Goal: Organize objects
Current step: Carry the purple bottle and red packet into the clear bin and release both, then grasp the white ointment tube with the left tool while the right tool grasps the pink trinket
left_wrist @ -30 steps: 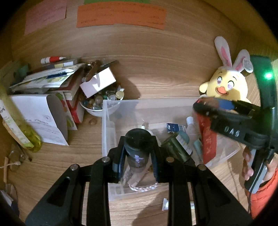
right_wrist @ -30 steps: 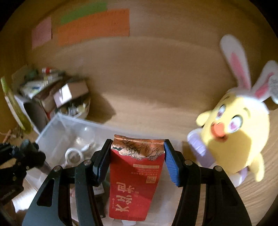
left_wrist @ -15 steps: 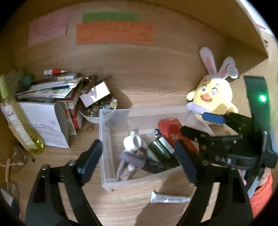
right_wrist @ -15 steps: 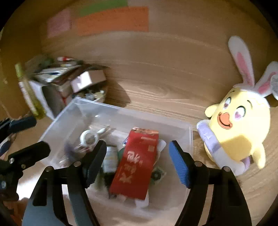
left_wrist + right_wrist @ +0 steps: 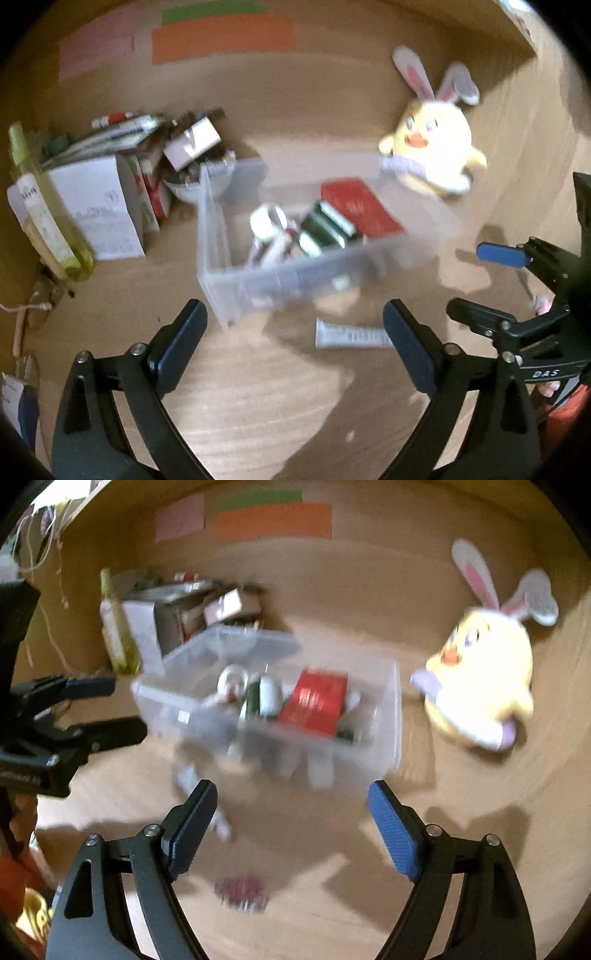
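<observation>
A clear plastic bin stands on the wooden desk. In it lie a red packet, a dark green bottle, a small white cup and other small items. A white tube lies on the desk in front of the bin. My left gripper is open and empty, held back in front of the bin. My right gripper is open and empty, also pulled back; it shows at the right in the left wrist view.
A yellow plush chick with rabbit ears sits right of the bin. Boxes, papers, a bowl of small things and a yellow-green bottle crowd the left. A small reddish object lies near the front.
Both grippers opened and let go: the dark bottle and the red packet now lie in the bin. Both grippers have pulled back from the bin toward the desk front.
</observation>
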Demonstrator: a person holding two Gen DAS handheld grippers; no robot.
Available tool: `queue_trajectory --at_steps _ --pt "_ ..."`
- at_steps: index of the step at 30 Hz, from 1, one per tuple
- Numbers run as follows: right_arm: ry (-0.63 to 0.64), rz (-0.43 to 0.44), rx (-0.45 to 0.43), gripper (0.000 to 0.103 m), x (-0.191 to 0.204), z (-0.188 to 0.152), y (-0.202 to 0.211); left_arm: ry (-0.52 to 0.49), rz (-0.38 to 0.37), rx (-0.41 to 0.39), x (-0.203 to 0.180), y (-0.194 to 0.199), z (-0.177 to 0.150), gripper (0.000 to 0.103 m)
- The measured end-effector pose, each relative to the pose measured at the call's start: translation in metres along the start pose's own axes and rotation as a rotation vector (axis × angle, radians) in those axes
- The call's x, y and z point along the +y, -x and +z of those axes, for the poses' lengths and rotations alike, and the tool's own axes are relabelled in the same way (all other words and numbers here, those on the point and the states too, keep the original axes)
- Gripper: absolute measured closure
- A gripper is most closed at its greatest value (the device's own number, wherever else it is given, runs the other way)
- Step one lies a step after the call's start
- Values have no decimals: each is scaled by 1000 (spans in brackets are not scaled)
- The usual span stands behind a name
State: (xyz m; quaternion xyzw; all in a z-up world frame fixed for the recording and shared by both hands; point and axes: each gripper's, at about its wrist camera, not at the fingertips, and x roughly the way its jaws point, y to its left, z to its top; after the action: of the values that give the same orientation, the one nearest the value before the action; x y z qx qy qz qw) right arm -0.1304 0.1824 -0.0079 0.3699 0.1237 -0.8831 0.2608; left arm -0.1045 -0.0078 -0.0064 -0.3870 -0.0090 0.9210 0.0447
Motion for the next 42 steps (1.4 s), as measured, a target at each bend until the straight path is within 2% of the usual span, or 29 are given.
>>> queue_trajectory --at_steps 8,11,13,17,22,24,25,29,32,37,42 --pt "-54 86 102 24 7 -49 -15 -90 -46 91 -18 -32 -27 6" --pt "-56 95 123 36 11 -55 -18 -140 -35 86 -27 -39 -21 8" --pt "-45 85 118 41 14 -54 -17 -176 -53 87 -32 -44 -18 11" --pt "-22 64 111 56 18 -54 -17 -283 -61 125 -47 -60 -13 22" --pt "-16 59 102 72 19 -53 -18 -357 -88 145 -58 -69 -11 25" --pt "-21 58 100 79 18 -52 -19 -377 -104 170 -63 -75 -12 34" --pt "-23 57 99 80 18 -51 -19 -374 -113 163 -64 -74 -11 37" --pt "-40 65 97 82 15 -50 -20 -348 -160 183 -64 -72 -12 67" --pt "-56 76 90 83 13 -48 -19 -317 -154 186 -61 -70 -13 86" --pt "-70 69 47 84 10 -39 -10 -246 -143 196 -52 -65 -16 86" --pt "-83 64 3 84 6 -26 -2 -184 -122 142 -39 -43 -17 87"
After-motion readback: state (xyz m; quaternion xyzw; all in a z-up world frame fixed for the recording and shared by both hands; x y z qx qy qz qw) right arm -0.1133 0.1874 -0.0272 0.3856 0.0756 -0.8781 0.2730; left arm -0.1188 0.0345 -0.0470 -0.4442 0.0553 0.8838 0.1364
